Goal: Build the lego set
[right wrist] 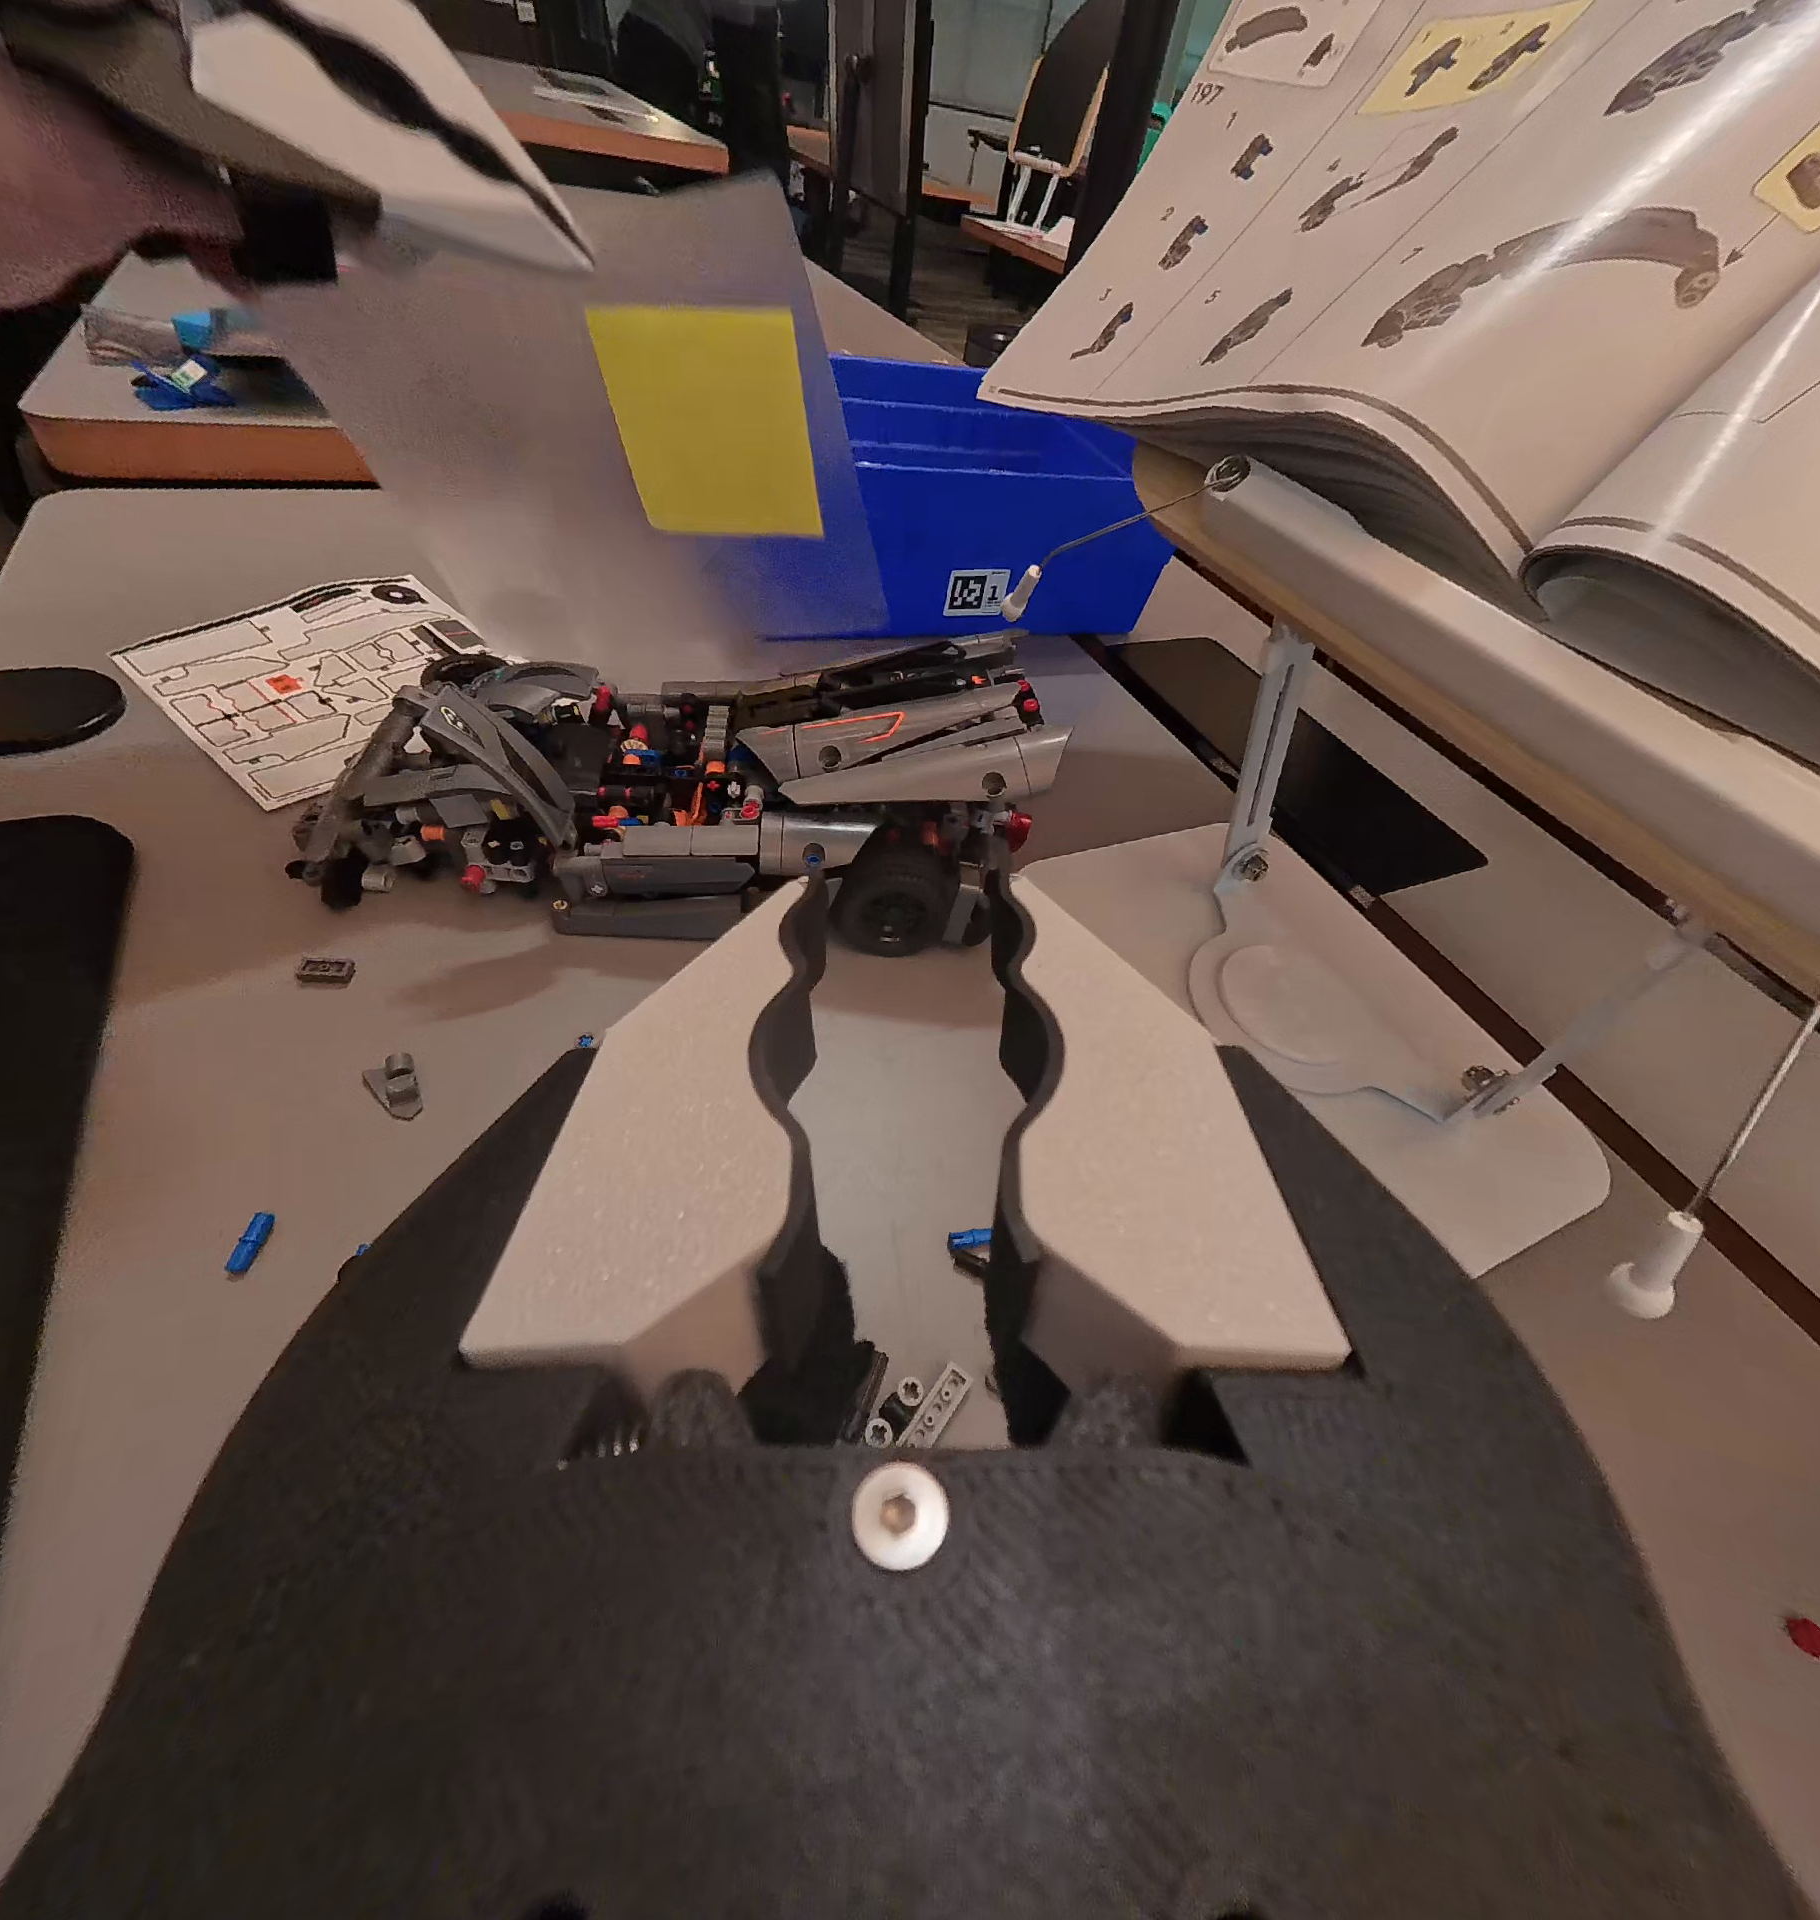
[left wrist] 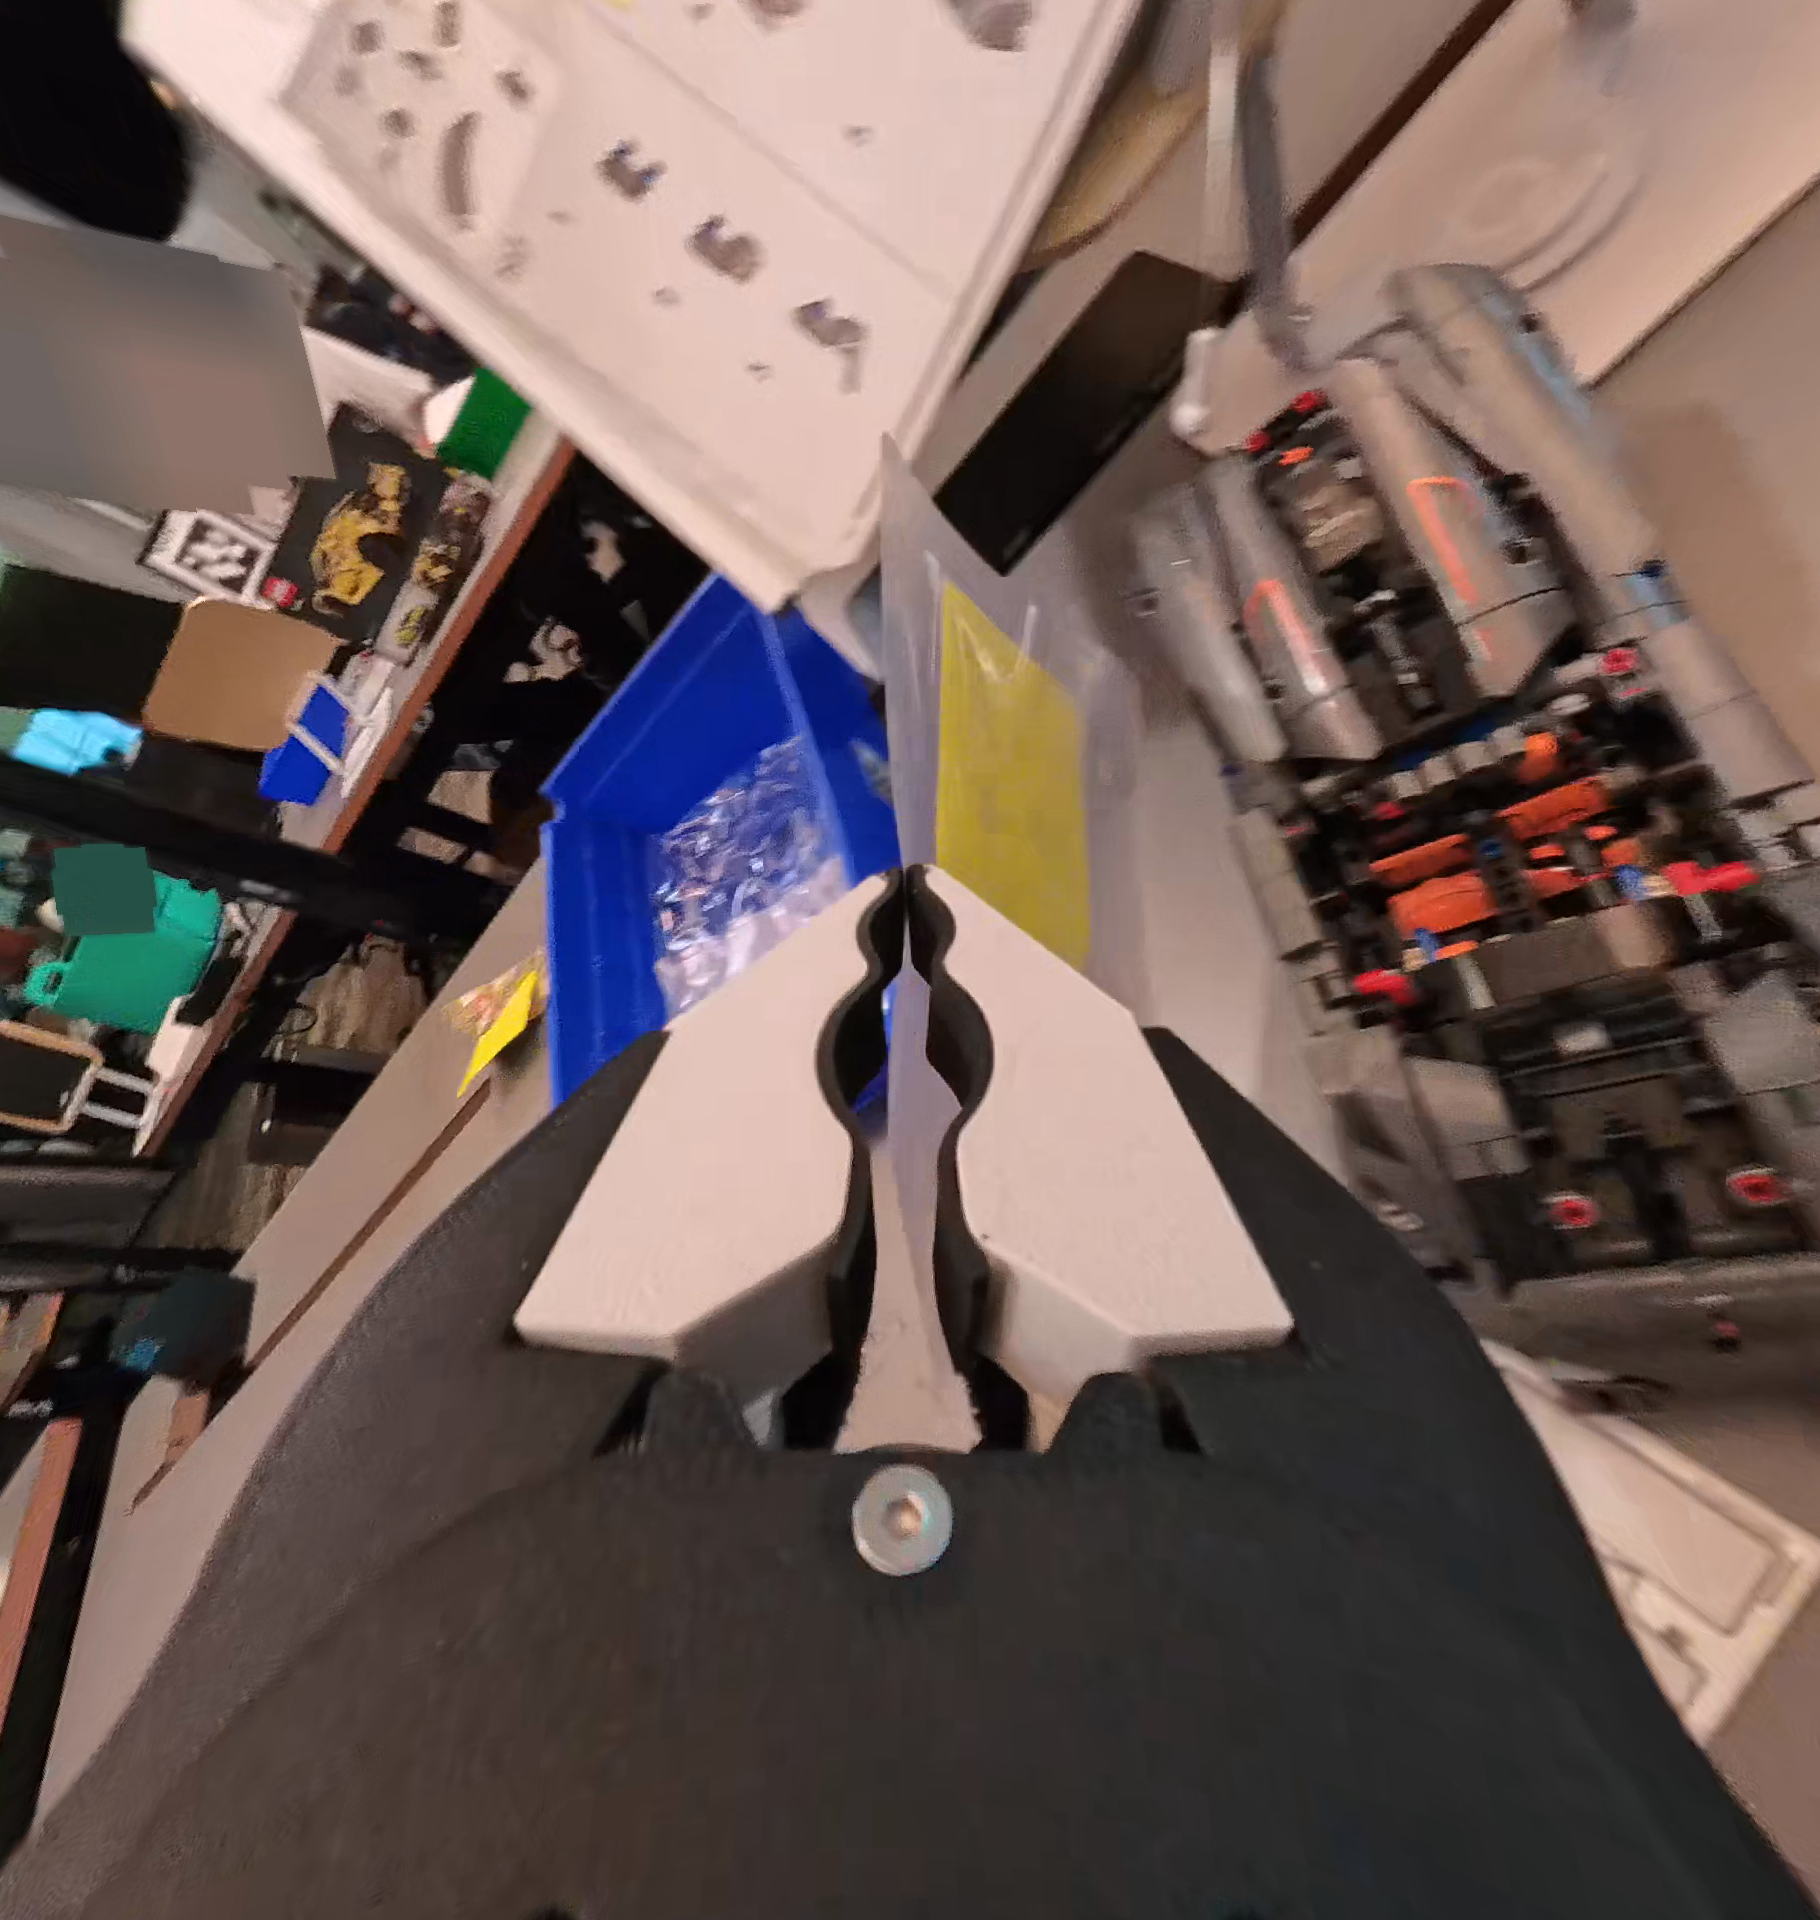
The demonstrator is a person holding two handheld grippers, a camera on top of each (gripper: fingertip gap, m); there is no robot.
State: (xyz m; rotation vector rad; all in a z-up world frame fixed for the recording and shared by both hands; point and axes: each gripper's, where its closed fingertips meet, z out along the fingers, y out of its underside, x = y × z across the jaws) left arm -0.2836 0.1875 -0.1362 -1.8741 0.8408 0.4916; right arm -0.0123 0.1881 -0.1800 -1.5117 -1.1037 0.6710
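Left wrist view, left to right:
- Shelf clutter at 9 o'clock, blurred.
- Blue bin point(left wrist: 677, 821) at 11 o'clock from the fingertips, holding clear plastic bags point(left wrist: 750, 862).
- Left gripper point(left wrist: 904, 883), jaws closed on a clear plastic sheet point(left wrist: 911, 727) seen edge-on; a yellow patch point(left wrist: 1010, 769) sits on the sheet just right of the tips.
- Instruction book point(left wrist: 677, 260) at 12 o'clock, page blurred.
- Lego car point(left wrist: 1508, 831) at 3 o'clock, grey and black with orange and red parts, lying on the table point(left wrist: 1197, 935).

Right wrist view, left to right:
- Black pad point(right wrist: 23, 1039) at 9 o'clock.
- Sticker sheet point(right wrist: 272, 686) flat on the table at 10 o'clock, its corner under the car's front.
- Loose parts: 1 blue pin point(right wrist: 249, 1242), 1 small grey piece point(right wrist: 397, 1086), 1 dark flat piece point(right wrist: 324, 970).
- The left gripper at 11 o'clock, raised, with the clear sheet hanging in front of the bin.
- The car at 12 o'clock, its rear wheel point(right wrist: 890, 909) just beyond the fingertips.
- Right gripper point(right wrist: 904, 894), fingers apart, holding nothing; 1 blue pin point(right wrist: 968, 1238) lies between them on the table.
- Book stand point(right wrist: 1405, 1039) at 2 o'clock, carrying the open book.
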